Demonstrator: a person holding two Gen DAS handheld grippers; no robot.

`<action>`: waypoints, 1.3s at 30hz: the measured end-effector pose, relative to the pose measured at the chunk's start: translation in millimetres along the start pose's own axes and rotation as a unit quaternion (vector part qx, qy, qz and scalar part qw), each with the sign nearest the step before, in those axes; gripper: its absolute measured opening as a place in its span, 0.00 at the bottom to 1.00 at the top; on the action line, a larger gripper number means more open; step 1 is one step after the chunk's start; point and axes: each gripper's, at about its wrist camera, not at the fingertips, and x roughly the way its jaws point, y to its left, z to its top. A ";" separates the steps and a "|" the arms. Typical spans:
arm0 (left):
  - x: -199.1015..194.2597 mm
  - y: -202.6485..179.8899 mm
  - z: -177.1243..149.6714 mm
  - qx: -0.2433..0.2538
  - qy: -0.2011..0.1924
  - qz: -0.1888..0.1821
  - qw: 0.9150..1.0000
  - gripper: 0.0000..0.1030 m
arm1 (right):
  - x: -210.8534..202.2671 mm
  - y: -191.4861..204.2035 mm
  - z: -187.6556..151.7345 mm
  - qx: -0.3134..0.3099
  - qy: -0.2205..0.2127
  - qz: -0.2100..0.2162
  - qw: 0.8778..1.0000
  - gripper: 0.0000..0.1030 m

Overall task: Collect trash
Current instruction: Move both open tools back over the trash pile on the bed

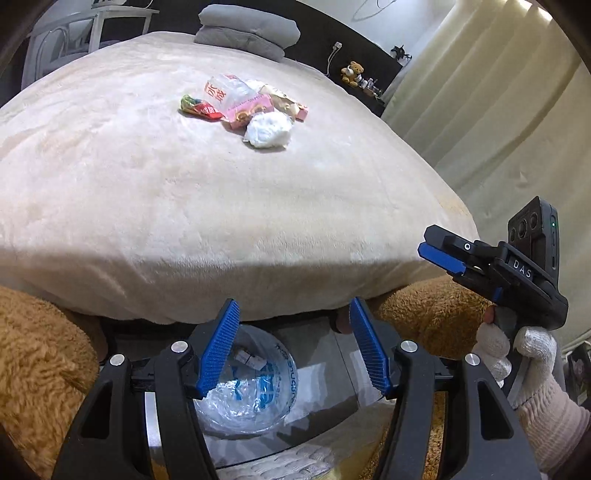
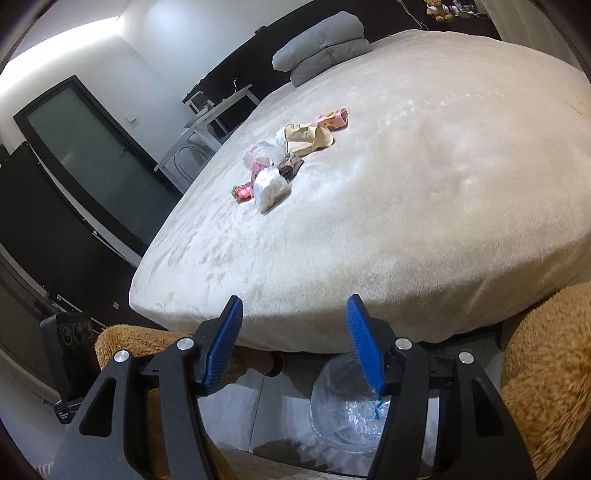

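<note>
A pile of trash lies mid-bed: a white crumpled bag, a pink wrapper, a red snack packet and a clear printed bag. The same pile shows in the right wrist view, with the white bag nearest. A bin lined with clear plastic stands on the floor below the bed's near edge, with a small item inside; it also shows in the right wrist view. My left gripper is open and empty above the bin. My right gripper is open and empty; in the left wrist view it appears side-on, off the bed's right corner.
The cream blanket covers the bed. Folded grey pillows lie at the head. Brown fluffy fabric flanks the bin on both sides. Curtains hang to the right. A dark door and white side table stand left of the bed.
</note>
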 end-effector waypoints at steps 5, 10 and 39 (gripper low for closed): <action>0.8 12.2 33.1 0.012 -0.009 0.022 1.000 0.58 | 16.2 -8.3 42.8 -0.016 -0.003 -0.003 1.000 0.57; 15.9 26.0 75.2 0.036 -0.005 0.052 0.998 0.60 | 40.7 -17.2 95.3 -0.031 -0.008 -0.020 0.999 0.57; 136.6 92.7 220.3 0.153 0.047 0.132 0.978 0.66 | 222.0 -51.9 279.6 0.035 0.067 -0.117 0.990 0.84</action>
